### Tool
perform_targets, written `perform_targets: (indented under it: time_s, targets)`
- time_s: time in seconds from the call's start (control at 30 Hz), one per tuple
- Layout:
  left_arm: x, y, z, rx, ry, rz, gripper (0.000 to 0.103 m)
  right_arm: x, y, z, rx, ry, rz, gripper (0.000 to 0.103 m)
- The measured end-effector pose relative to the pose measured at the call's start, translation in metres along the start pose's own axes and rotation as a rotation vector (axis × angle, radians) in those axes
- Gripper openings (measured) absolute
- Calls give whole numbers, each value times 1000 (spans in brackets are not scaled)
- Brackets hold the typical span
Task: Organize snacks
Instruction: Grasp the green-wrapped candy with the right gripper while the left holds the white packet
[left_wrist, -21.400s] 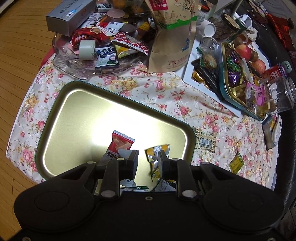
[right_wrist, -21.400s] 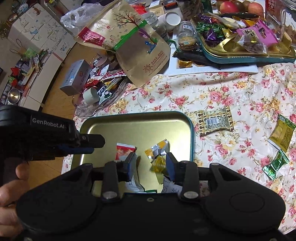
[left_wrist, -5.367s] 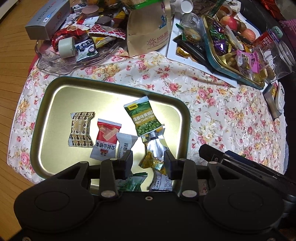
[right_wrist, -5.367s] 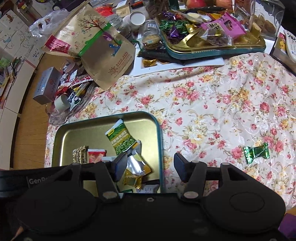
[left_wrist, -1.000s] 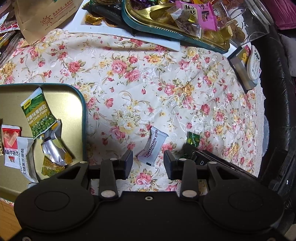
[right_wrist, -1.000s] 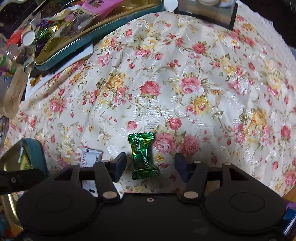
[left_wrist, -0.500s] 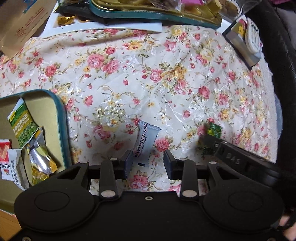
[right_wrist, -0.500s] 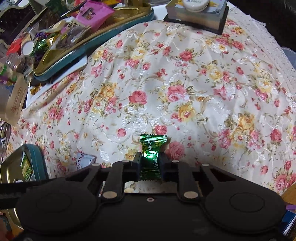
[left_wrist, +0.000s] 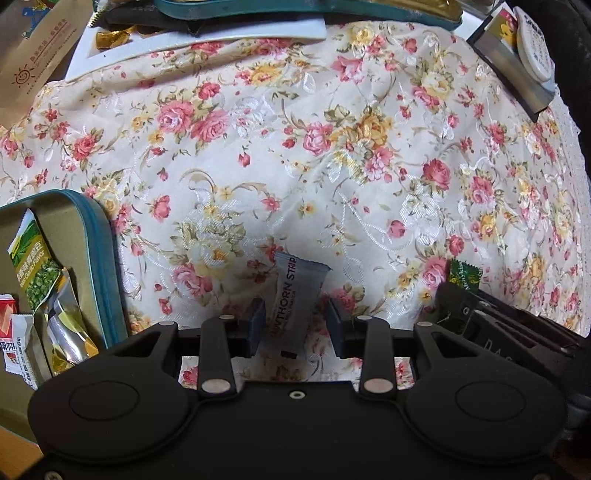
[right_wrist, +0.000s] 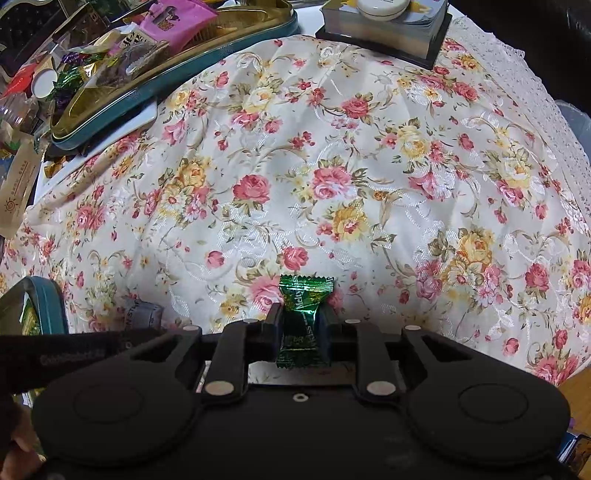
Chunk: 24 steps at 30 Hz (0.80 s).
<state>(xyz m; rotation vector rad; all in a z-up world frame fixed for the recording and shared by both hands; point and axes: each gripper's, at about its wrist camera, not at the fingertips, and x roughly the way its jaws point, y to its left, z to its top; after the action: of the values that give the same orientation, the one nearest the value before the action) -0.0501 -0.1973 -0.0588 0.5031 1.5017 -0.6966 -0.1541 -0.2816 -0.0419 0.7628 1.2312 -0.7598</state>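
Floral cloth covers the counter (right_wrist: 332, 155). A second ago the right gripper (right_wrist: 300, 325) stood open around the green candy (right_wrist: 301, 321); now its jaws pinch it. The left gripper (left_wrist: 295, 325), jaws partly open, has dropped astride the hawthorn strip (left_wrist: 291, 295), untouched. Both belong in the gold tray (left_wrist: 99, 258) leftward.

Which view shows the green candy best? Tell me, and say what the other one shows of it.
The right wrist view: the green candy sits centred, pinched in the right gripper, wrapper lettering partly readable. The left wrist view shows only its crimped end poking out above the other gripper's dark body.
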Motion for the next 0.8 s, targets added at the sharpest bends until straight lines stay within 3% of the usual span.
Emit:
perform_targets:
  time_s: [0.27,0.43,0.7,0.77,0.8]
  targets:
    - [3,2,1,-12,9,17,43,-1,7,-6,-37,-38,-11,32]
    - [4,4,1,-15,12,31,43,-1,6,-7,-44,-57,20,47]
    - [7,-8,1,-9,11,41,42,0,11,-9,-103,-67,-2,47]
    - [4,-4,1,-4,4,51,28,-1,10,-10,-82,-76,-11,44]
    - [4,-4,1,-4,4,55,28,-1,9,-10,-68,-71,-17,39]
